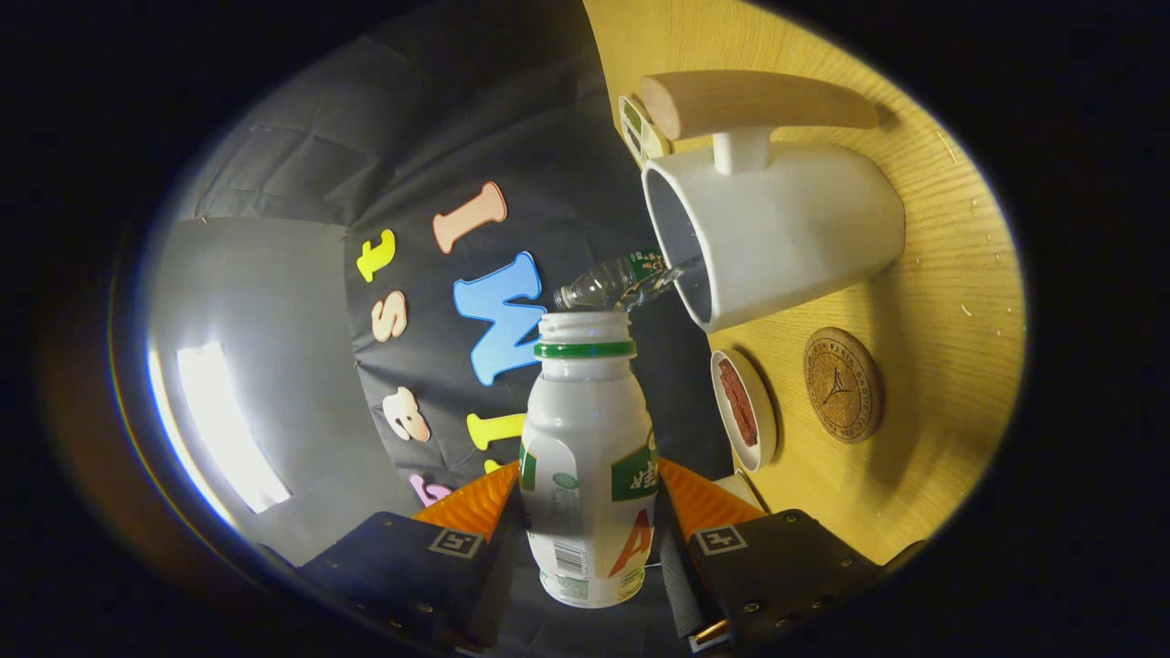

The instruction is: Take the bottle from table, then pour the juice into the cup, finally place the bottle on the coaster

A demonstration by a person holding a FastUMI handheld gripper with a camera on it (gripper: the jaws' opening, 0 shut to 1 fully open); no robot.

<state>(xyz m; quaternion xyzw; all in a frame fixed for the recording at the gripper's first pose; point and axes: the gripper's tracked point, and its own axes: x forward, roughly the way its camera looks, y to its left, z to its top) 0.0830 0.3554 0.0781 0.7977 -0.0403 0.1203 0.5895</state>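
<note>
The claw [585, 530] is closed on the bottle [585, 457], one finger pressing each side of its white body, so the bottle sits squarely between the fingers with its base nearest the camera and its open neck pointing away. The cap is off; a green ring circles the neck just below the mouth. The whole view is rolled sideways, so the wooden tabletop [951, 274] stands like a wall to one side of the bottle.

Just beyond the bottle's mouth and a little to the side is the white cup [777, 233], its open rim facing toward the bottle and its wooden handle [749, 100] on the far side from the fingers. The bottle's mouth is near the cup's rim but not touching it. A small clear plastic bottle [608, 281] lies between the two, its end reaching the cup's rim.

On the tabletop beside the cup rests a round cork coaster [843, 385], and next to it a small white dish [743, 411] with something reddish inside.
</note>
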